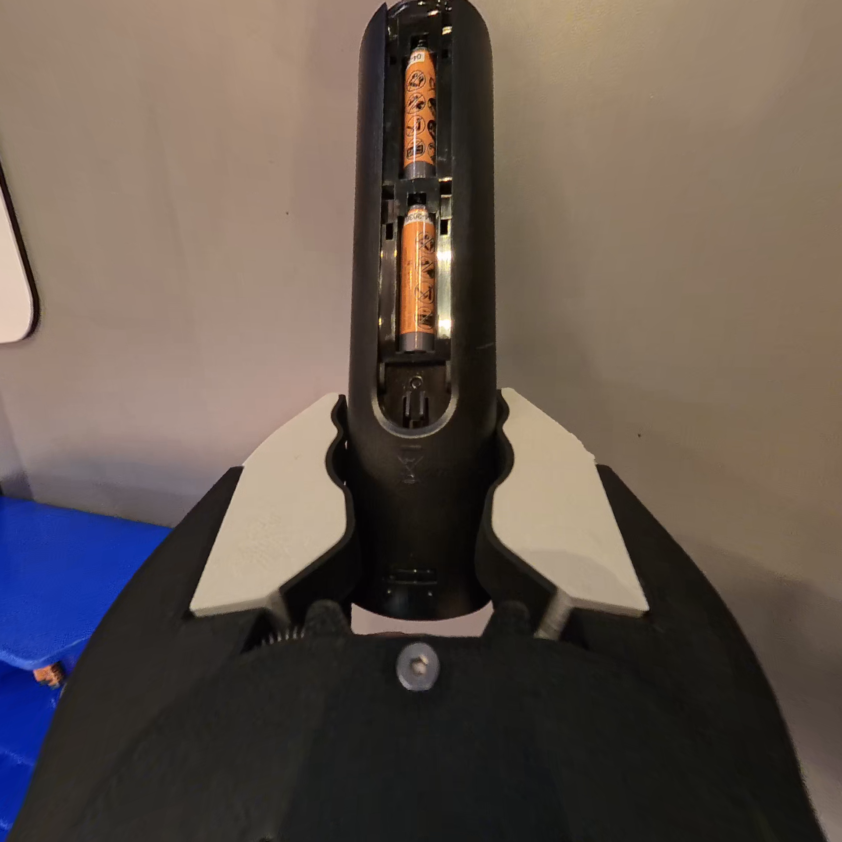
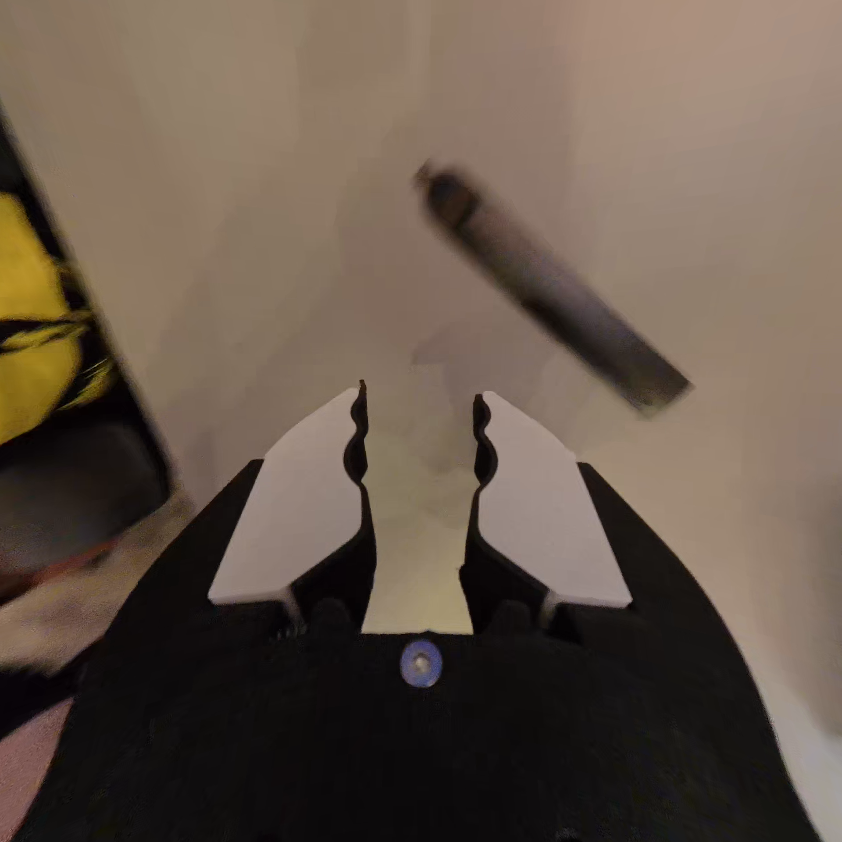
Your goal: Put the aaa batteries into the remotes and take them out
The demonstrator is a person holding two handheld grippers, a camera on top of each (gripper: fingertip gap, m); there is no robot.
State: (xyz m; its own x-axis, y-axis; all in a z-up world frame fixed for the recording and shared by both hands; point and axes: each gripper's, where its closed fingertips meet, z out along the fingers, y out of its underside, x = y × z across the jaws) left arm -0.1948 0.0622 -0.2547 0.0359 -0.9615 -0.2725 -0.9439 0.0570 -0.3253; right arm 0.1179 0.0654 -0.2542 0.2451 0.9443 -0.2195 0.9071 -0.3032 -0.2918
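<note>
In the left wrist view my left gripper (image 1: pixel 421 405) is shut on the near end of a black remote (image 1: pixel 471 273) that points away from me, back side up. Its battery bay is uncovered and holds two orange AAA batteries end to end: a far battery (image 1: pixel 420 114) and a near battery (image 1: pixel 417 282). In the right wrist view my right gripper (image 2: pixel 419 396) is open and empty above the pale table. A long dark piece (image 2: pixel 551 282), blurred, lies slanted on the table ahead and to the right of it; it looks like the remote's battery cover.
A blue tray (image 1: pixel 59 583) is at the lower left of the left wrist view, with a white rounded panel (image 1: pixel 13 273) at the left edge. A black and yellow object (image 2: pixel 41 328) stands at the left of the right wrist view. Spacing between my two grippers at the tips: around 30 cm. About 25 cm separates my left fingertips from the white rounded panel (image 1: pixel 13 273).
</note>
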